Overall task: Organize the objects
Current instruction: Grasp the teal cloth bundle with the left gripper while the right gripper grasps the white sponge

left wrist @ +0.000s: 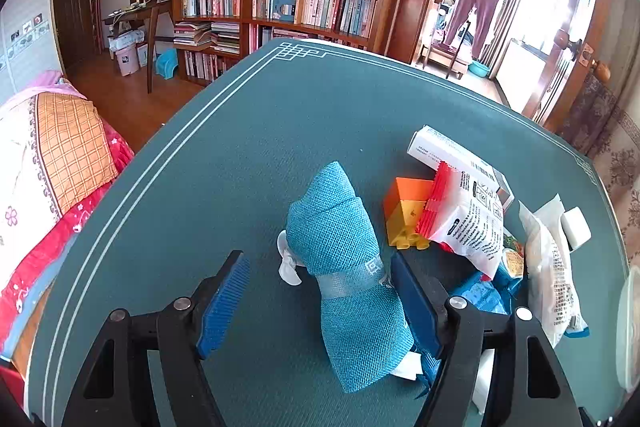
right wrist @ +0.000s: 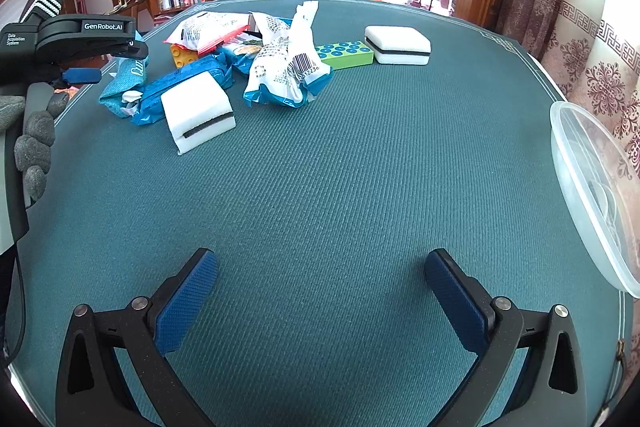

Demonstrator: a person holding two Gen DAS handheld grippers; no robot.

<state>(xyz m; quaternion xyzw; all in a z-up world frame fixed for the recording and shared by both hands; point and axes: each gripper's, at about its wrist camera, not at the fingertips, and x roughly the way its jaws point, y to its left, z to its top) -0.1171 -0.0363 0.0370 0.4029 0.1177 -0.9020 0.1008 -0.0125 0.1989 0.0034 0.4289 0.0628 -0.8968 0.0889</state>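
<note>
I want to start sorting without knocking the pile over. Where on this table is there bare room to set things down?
The widest bare stretch of table lies in front of the open right gripper, between the near white sponge and the clear plastic container. The far left of the cloth is also bare. It is crowded around the snack packets and teal rolled cloth.

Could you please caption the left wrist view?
Open hand-held gripper straddling a rolled teal cloth beside piled snack packets.
</note>
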